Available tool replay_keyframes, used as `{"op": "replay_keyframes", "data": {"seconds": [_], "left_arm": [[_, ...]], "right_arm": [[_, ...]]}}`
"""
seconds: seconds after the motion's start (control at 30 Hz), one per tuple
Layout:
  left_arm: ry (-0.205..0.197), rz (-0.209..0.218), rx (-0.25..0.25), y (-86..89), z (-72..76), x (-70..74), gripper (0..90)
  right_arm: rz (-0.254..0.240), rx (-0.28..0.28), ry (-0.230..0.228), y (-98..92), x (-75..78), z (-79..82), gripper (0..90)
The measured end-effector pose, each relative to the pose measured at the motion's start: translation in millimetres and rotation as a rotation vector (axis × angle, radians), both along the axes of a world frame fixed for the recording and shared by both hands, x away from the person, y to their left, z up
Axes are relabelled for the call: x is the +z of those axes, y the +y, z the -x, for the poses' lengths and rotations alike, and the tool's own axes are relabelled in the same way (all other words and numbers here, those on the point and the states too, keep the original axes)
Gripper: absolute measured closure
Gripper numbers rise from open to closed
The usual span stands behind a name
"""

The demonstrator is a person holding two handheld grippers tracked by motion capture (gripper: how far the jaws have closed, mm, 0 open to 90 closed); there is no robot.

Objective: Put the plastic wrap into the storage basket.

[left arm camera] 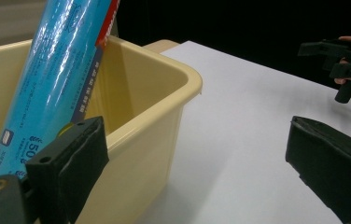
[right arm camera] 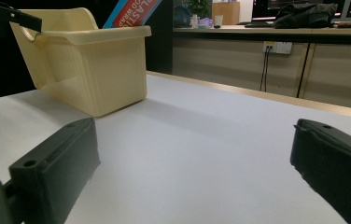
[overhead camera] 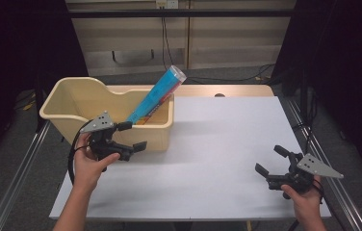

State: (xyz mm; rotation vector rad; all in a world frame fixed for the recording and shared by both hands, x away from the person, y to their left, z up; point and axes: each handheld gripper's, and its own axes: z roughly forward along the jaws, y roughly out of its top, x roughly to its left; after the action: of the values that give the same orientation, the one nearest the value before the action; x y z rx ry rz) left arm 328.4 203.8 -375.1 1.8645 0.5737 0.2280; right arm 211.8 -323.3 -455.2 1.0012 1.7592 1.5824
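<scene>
The blue roll of plastic wrap (overhead camera: 157,95) stands tilted in the cream plastic bin (overhead camera: 63,113), in the upper left of the high view. Its lower end sits inside the bin and its clear-capped top leans out over the bin's far right rim, poking well above it. In the left gripper view the roll (left arm camera: 54,79) runs up the left of the frame, resting against the bin's rim (left arm camera: 164,100).

The left hand-held gripper (overhead camera: 132,136) hovers at the bin's near wall, its jaws spread wide with nothing between them; one jaw is over the near rim close to the roll's lower part, the other hangs outside the wall over the table (overhead camera: 217,144).

The bin sits at the table's left edge, close to the front left corner. To its right the white table surface lies open across the middle of the frame to the right edge.

The right hand-held gripper (overhead camera: 271,160) rests low in the lower right, near the table's front right corner, jaws wide and holding nothing, well apart from the bin (right arm camera: 94,70).
</scene>
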Motion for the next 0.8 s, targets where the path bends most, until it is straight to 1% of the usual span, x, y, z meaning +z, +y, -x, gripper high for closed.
{"op": "replay_keyframes", "data": {"seconds": [0.03, 0.07, 0.13, 0.2, 0.3, 0.37, 0.4, 0.57, 0.6, 0.67, 0.7, 0.8], "left_arm": [[0.003, -0.001, 0.001, 0.5, 0.8, -0.9, 5.3], [0.003, 0.009, -0.001, 0.3, 1.5, -2.1, 5.2], [-0.001, 0.001, 0.003, 1.3, 2.8, -4.0, 5.2], [-0.001, 0.009, 0.000, 2.0, 4.1, -6.5, 5.2], [-0.008, 0.006, -0.003, 2.7, 7.5, -10.2, 5.4], [-0.005, 0.007, -0.003, 3.7, 9.0, -12.8, 5.2], [-0.004, 0.001, -0.007, 4.5, 9.6, -13.9, 5.2], [-0.010, 0.007, 0.002, 7.8, 12.2, -18.7, 5.1], [-0.008, 0.005, -0.004, 8.4, 12.4, -19.1, 5.1], [-0.017, 0.009, 0.003, 9.4, 13.8, -20.4, 5.1], [-0.019, 0.020, -0.002, 10.2, 14.5, -21.4, 5.1], [-0.027, 0.011, -0.004, 11.1, 15.4, -23.0, 5.0]], "right_arm": [[0.000, 0.000, -0.001, 0.1, 0.0, 0.0, 0.7], [0.000, 0.001, -0.002, 0.2, 0.1, 0.0, 0.7], [0.000, 0.001, 0.001, 0.5, 0.0, 0.0, 0.7], [0.001, 0.002, 0.000, 0.7, 0.0, 0.0, 0.7], [0.001, 0.003, -0.001, 0.7, 0.0, 0.2, 0.7], [0.000, 0.000, 0.001, 0.4, 0.0, 0.3, 0.7], [-0.001, 0.000, 0.002, 0.2, 0.0, 0.4, 0.7], [0.000, 0.001, 0.002, 0.4, -0.1, 0.4, 0.7], [0.001, 0.002, 0.001, 0.5, -0.2, 0.3, 0.7], [0.000, 0.001, 0.002, 0.6, -0.1, 0.3, 0.7], [0.000, 0.000, 0.002, 0.4, -0.1, 0.3, 0.7], [0.000, 0.002, 0.002, 0.5, -0.1, 0.4, 0.7]]}}
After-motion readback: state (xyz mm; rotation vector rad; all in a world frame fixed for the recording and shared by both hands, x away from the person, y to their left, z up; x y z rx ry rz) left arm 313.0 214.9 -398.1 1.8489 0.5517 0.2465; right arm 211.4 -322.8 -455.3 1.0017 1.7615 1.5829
